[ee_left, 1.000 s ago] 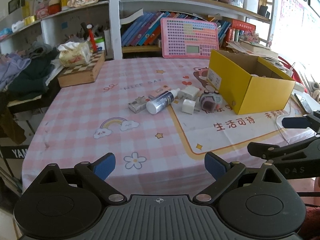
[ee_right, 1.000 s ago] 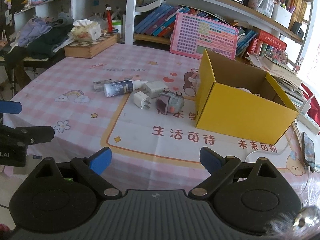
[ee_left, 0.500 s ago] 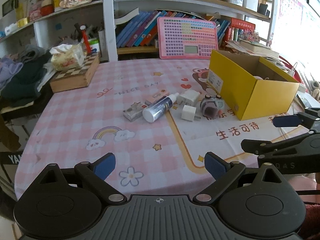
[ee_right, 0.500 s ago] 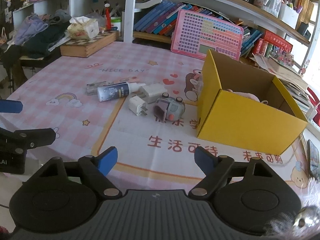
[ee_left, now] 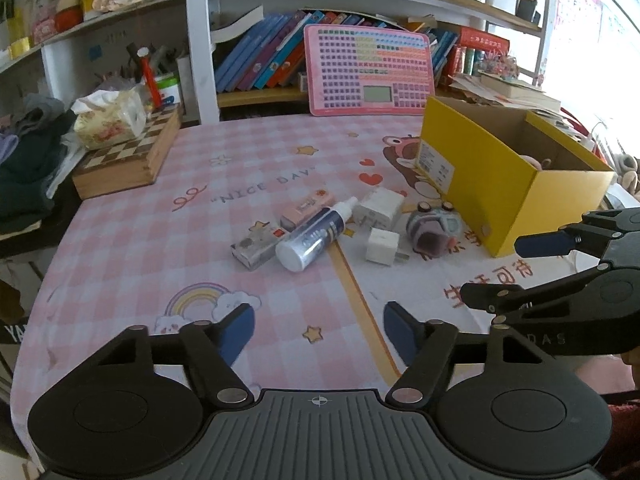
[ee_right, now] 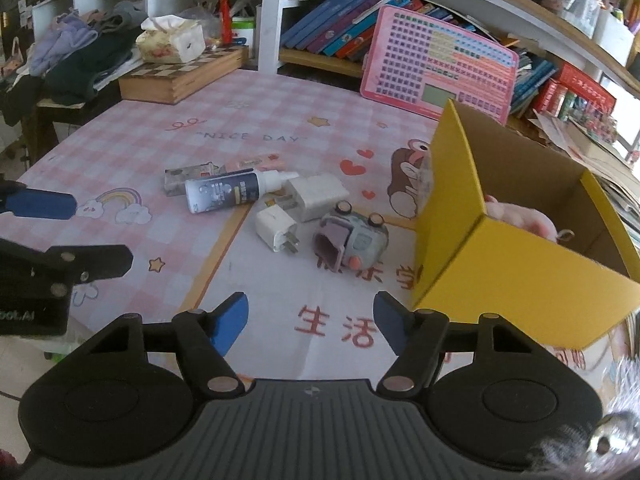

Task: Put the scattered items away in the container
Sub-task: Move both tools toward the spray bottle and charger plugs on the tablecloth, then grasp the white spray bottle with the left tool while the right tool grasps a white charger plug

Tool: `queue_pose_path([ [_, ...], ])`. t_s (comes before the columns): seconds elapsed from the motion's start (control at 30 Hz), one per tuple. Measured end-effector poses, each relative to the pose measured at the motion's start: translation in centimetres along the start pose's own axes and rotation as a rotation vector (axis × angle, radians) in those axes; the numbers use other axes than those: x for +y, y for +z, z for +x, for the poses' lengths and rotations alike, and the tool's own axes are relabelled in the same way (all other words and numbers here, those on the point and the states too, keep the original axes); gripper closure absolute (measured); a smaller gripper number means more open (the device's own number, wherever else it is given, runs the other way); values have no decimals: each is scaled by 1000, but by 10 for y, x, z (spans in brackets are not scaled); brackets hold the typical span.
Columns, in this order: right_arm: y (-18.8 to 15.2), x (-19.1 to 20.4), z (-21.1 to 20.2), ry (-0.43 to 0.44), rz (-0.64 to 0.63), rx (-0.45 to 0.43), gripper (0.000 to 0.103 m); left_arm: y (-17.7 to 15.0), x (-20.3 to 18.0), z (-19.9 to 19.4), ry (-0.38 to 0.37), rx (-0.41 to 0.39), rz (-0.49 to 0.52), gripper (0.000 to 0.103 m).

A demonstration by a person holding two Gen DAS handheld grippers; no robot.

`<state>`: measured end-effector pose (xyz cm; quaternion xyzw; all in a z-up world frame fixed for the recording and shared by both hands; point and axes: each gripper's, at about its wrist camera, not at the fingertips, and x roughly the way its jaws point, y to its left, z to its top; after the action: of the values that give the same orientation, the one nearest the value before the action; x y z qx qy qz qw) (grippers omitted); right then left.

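The left claw [ee_left: 319, 330] hangs low over the near edge of the tabletop [ee_left: 160, 248], its blue pads spread wide with nothing between them. The right claw [ee_right: 308, 320] is spread wide too and holds nothing. In the left view, the right claw pokes in from 3 o'clock.

A small pile of things lies in the middle of the pink checked cloth. A spray bottle [ee_right: 228, 192] lies on its side with its white cap pointing toward the yellow box [ee_right: 516, 264]. A flat little packet [ee_right: 188, 178] lies just beside the bottle, at 9 o'clock from it. A big white plug [ee_right: 316, 196] lies at 3 o'clock from the bottle, and a small white plug [ee_right: 276, 230] lies just beside it, nearer the claws. A grey toy car [ee_right: 352, 242] sits between the plugs and the yellow box. The box stands open at 3 o'clock, with something pink inside.
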<state>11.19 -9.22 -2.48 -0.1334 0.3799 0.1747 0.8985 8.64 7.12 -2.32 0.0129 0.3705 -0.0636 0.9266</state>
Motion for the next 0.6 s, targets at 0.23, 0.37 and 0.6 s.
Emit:
queue_pose_path([
  [0.23,16,-5,20,34,-12,17,46,20,10,22,6,4,2,48],
  [0.37,24,-5,31,62,-33,22,48,29,14,34,7,12,15,48],
  [0.6,38,1,50,126,-84,29,54,45,21,60,-4,36,43,50],
])
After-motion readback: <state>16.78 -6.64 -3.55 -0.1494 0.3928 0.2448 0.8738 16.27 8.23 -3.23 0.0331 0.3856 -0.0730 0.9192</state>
